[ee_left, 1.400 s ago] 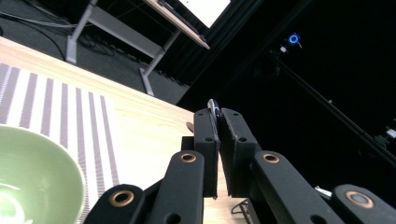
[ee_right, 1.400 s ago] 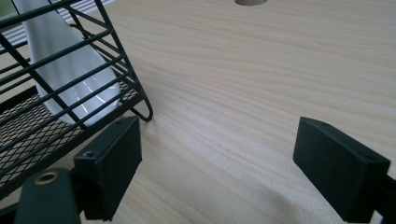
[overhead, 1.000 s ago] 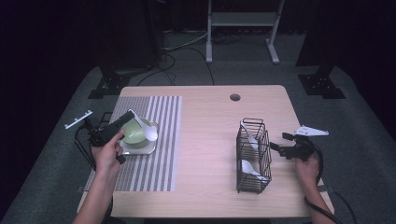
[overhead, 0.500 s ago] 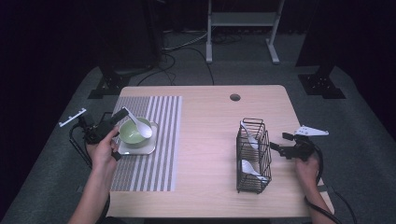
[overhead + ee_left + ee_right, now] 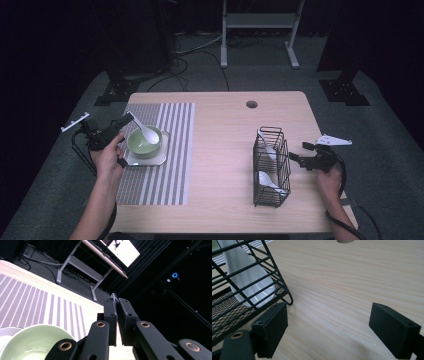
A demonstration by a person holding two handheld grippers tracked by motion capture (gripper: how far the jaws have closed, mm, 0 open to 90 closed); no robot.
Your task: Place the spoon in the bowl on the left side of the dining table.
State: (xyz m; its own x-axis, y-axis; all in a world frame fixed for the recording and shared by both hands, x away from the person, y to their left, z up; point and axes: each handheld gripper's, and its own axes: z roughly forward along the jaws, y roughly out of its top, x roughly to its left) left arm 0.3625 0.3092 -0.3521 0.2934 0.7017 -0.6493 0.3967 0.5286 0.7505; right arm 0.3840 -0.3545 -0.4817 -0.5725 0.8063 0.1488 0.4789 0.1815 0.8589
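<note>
Okay, quick status. Your left gripper point(image 5: 121, 127) now sits further left than a second ago, clear of the pale green ceramic bowl point(image 5: 137, 146) instead of over it. The white ceramic soup spoon point(image 5: 145, 132) has its scoop down inside the bowl and its handle slants up and left to your jaws.

In the left gripper view the jaws are almost together, with a thin edge pinched between their tips. I read that as the spoon handle, so you're still clamped on it. The bowl hasn't shifted on its white square saucer point(image 5: 150, 161), which lies on the grey striped mat point(image 5: 170, 150).

Your right gripper point(image 5: 299, 155) hasn't moved. Its jaws stand wide with nothing between them, low over the wooden worktop point(image 5: 220, 150) just beside the black wire basket point(image 5: 260, 165).

My read is that the spoon is effectively placed and only the release is left. Let go gently, because that handle may slide along the rim. Two more white spoons, an upper one point(image 5: 267, 147) and a lower one point(image 5: 270, 181), remain in the basket.
</note>
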